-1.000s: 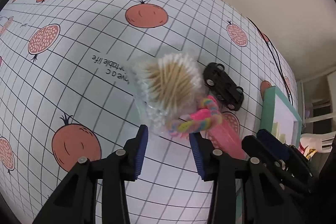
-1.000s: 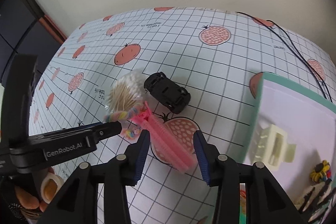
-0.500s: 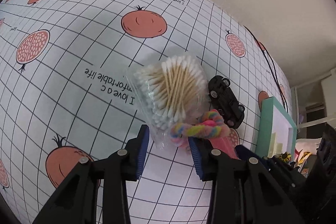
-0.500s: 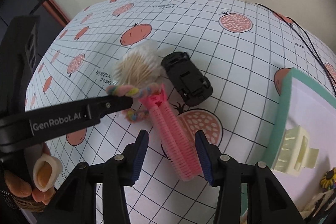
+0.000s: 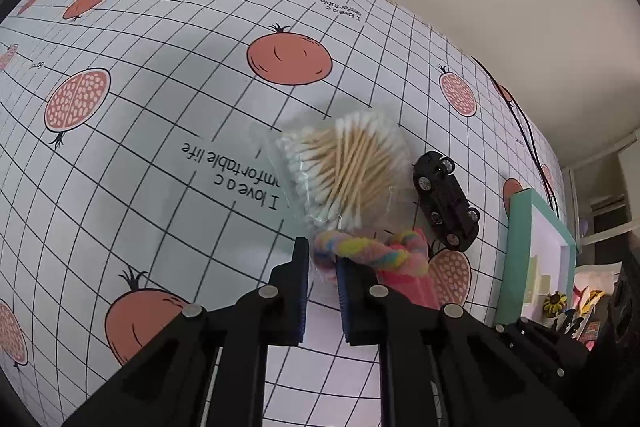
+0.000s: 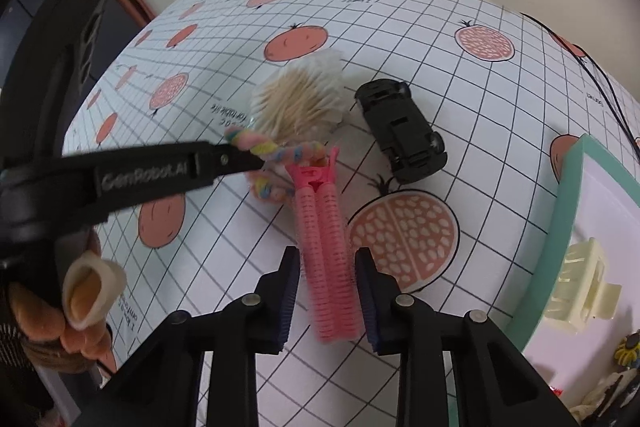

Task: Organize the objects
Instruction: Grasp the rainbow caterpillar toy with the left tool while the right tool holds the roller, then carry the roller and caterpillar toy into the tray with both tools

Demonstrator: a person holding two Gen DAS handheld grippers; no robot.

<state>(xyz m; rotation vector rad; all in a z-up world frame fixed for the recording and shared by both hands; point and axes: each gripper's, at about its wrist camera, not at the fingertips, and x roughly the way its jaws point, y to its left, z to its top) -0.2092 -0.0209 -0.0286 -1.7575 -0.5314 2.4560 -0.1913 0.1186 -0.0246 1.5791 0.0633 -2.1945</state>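
Rainbow scrunchie (image 5: 370, 251) sits pinched in the left gripper (image 5: 322, 263); the right gripper (image 6: 326, 297), partly open, straddles the pink hair roller (image 6: 326, 247).

The right hand-held gripper (image 6: 326, 301) straddles the near end of a pink hair roller clip (image 6: 325, 247) lying on the gridded tabletop (image 6: 460, 99), its jaws parted. The left hand-held gripper (image 6: 256, 157) reaches in and pinches a rainbow twisted cord (image 6: 276, 151) beside a bag of cotton swabs (image 6: 300, 99). A black toy car (image 6: 400, 129) lies nearby
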